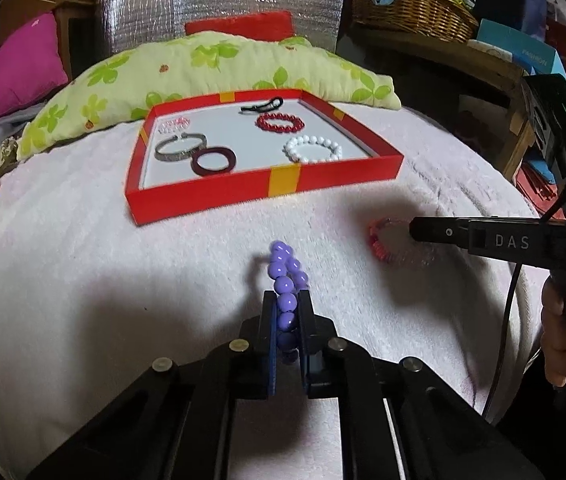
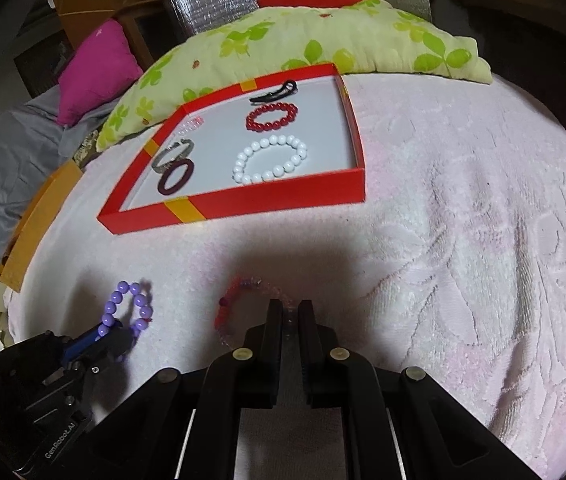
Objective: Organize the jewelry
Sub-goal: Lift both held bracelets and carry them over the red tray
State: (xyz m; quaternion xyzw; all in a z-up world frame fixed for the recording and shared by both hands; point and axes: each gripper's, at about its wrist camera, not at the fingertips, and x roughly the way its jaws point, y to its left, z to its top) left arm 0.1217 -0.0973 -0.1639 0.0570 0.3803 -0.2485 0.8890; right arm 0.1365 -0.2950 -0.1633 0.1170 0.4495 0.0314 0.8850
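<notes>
My left gripper point(image 1: 287, 300) is shut on a purple bead bracelet point(image 1: 286, 280), held just above the white towel; it also shows in the right wrist view point(image 2: 127, 310). My right gripper point(image 2: 290, 310) is nearly closed around the clear end of a red-and-clear bead bracelet point(image 2: 229, 308) lying on the towel; in the left wrist view that bracelet point(image 1: 381, 246) sits at the right gripper's fingertip point(image 1: 417, 230). A red tray point(image 1: 283, 184) holds a white bead bracelet point(image 1: 313, 149), a red bead bracelet point(image 1: 281, 123), a dark ring bangle point(image 1: 214, 160), a silver cuff point(image 1: 181, 148), a black hair tie point(image 1: 263, 106) and a pale pink bracelet point(image 1: 175, 123).
A green leaf-print pillow point(image 1: 203, 68) lies behind the tray, a magenta cushion point(image 1: 19, 68) at far left. A wicker basket point(image 1: 411, 4) and boxes stand at the back right. An orange box point(image 2: 39, 220) sits at the towel's left edge.
</notes>
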